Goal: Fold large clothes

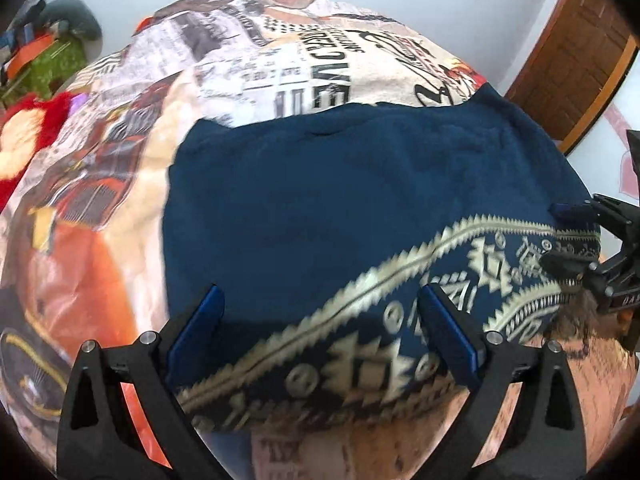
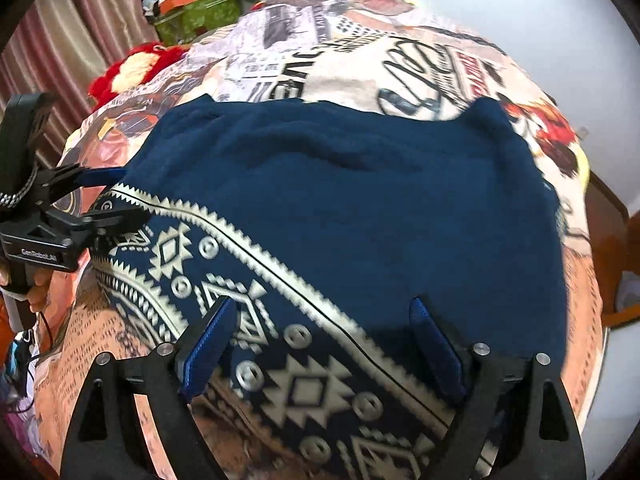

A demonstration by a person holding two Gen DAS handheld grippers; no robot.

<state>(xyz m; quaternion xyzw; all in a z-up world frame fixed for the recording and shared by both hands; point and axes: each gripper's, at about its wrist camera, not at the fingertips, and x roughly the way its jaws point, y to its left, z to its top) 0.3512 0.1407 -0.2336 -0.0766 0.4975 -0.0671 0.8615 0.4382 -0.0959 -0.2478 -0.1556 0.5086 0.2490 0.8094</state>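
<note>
Across a printed bedspread [image 1: 280, 60] lies a navy garment [image 1: 340, 200] with cream-patterned border, both grippers' jaws spread.

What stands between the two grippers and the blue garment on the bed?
Nothing visible does. The left gripper and right gripper both hang open directly over the patterned band of the blue garment, which lies on the printed bedcover.
</note>
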